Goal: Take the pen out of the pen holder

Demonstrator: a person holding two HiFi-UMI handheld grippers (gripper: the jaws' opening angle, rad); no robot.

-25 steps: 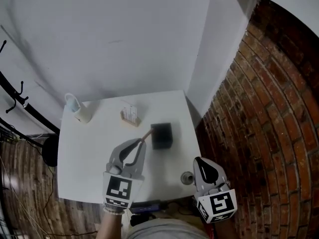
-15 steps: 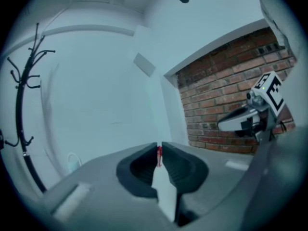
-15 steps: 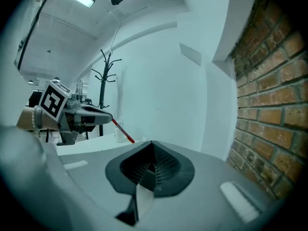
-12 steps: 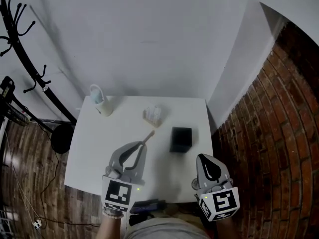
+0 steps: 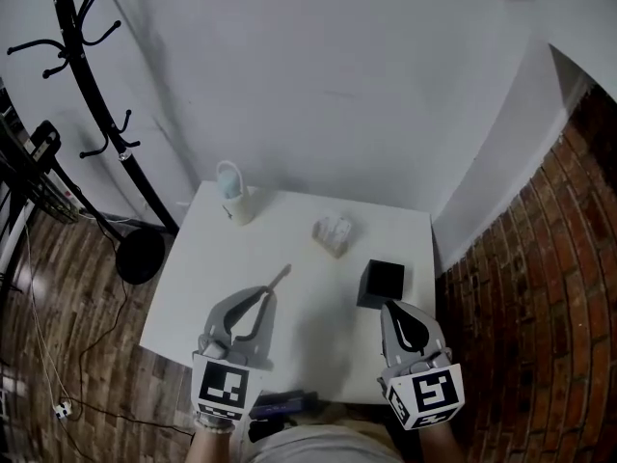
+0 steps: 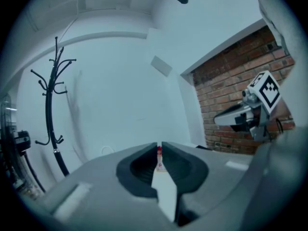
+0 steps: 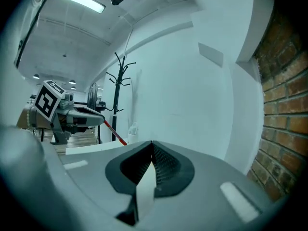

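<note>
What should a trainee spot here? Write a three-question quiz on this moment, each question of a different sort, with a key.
1. Where is the pen relative to the pen holder?
A. Standing inside it
B. Out of it, clamped in the left gripper
C. Lying loose on the table

2. Fill in: the right gripper's jaws are ___, with nothing between them.

3. True or false: in the head view, the pen holder stands nearer the left gripper than the right gripper.

Key: 1 B; 2 shut; 3 false.
</note>
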